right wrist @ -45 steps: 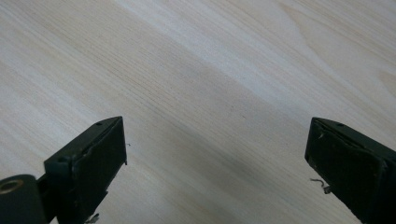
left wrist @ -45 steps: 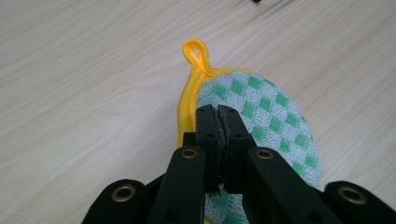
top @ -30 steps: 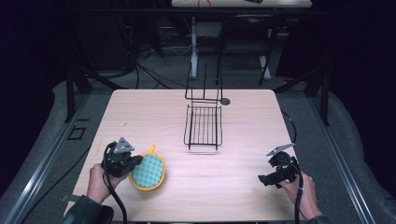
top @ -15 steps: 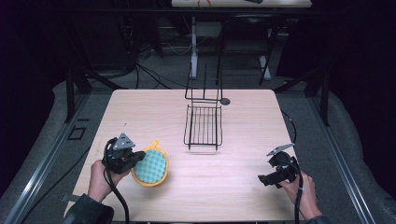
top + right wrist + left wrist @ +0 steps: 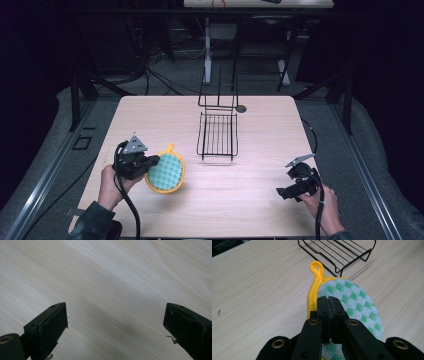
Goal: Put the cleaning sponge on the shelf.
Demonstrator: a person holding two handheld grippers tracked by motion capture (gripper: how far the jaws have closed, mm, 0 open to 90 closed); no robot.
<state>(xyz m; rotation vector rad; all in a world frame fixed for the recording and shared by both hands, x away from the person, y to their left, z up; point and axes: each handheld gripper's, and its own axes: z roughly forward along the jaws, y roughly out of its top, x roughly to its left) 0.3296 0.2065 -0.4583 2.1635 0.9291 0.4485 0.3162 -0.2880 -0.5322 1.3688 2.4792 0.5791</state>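
Left gripper (image 5: pixel 329 302) is clamping a round pot holder (image 5: pixel 165 172), green-and-white checked with yellow trim and loop, at the wooden table's (image 5: pixel 260 200) left front. A black wire rack (image 5: pixel 218 135) is standing mid-table, apart. Right gripper (image 5: pixel 283 192) is hovering wide open.

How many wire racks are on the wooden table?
2: one flat black rack lies at the table's centre; a second upright wire rack stands just behind it at the far edge. They may be joined; I cannot tell.
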